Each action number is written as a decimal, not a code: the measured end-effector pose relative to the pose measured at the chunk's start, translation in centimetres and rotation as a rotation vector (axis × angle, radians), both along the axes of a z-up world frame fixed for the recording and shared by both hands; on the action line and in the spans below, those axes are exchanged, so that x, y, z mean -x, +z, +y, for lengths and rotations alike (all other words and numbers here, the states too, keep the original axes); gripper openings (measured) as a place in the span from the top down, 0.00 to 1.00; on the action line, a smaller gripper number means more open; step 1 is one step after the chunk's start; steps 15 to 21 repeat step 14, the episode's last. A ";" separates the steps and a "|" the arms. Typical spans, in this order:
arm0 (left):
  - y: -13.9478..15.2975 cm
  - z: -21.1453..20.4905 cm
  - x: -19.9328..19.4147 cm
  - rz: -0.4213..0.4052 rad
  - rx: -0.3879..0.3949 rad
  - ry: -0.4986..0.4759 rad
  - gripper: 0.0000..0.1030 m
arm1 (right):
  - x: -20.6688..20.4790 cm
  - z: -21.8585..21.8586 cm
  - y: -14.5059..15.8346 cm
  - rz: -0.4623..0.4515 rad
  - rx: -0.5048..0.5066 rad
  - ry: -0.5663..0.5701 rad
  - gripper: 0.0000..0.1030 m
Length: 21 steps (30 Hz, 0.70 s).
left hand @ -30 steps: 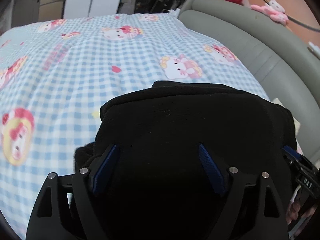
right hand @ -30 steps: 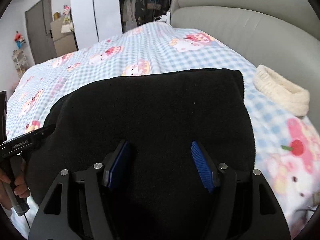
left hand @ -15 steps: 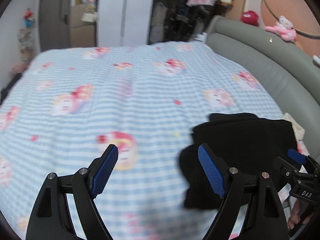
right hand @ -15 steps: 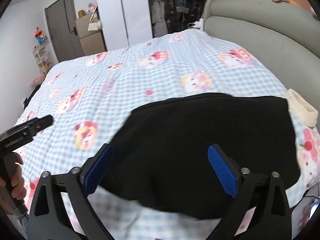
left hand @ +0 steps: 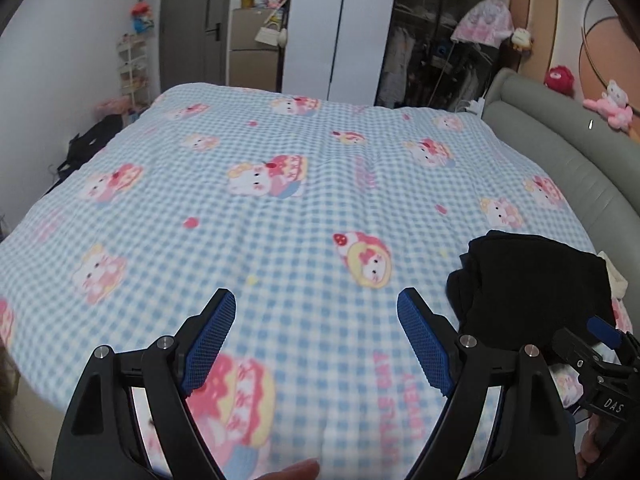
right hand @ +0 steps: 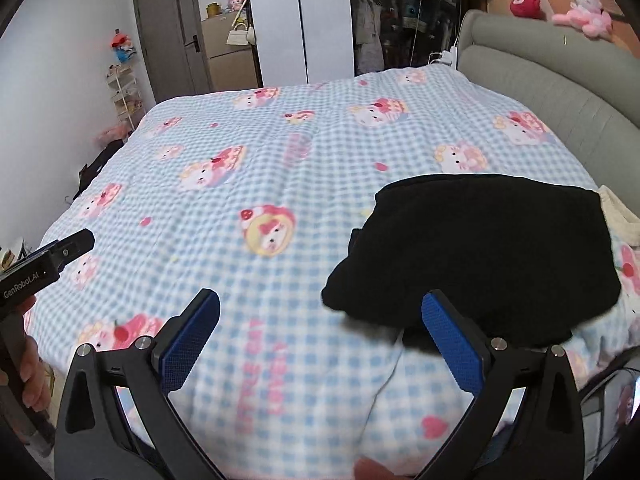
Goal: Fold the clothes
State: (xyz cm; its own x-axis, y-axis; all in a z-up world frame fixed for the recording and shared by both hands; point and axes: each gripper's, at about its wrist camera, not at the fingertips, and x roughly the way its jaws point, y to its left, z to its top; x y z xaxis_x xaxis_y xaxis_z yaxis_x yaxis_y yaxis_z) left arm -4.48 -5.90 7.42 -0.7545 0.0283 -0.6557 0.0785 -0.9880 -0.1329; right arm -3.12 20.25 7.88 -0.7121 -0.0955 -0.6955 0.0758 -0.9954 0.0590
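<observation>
Left gripper fingers apart over bare checked bedspread; right gripper likewise spread, empty; folded black garment lies flat near grey headboard, long axis left-right.

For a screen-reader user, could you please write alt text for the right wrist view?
A folded black garment lies on a blue checked cartoon-print bedspread. The right gripper hangs open and empty beside it, with a grey headboard behind.
</observation>
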 end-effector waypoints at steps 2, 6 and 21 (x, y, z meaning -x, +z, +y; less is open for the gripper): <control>-0.5 0.1 -2.1 0.002 -0.003 -0.010 0.17 | -1.6 -0.5 -0.1 0.003 0.007 -0.007 0.01; -2.5 1.0 -5.4 -0.027 0.006 -0.020 0.16 | -5.5 -1.1 -1.5 -0.006 0.001 -0.018 0.01; -5.2 3.3 -9.1 -0.066 0.031 -0.047 0.16 | -8.2 -1.6 -3.9 -0.038 -0.032 -0.007 0.01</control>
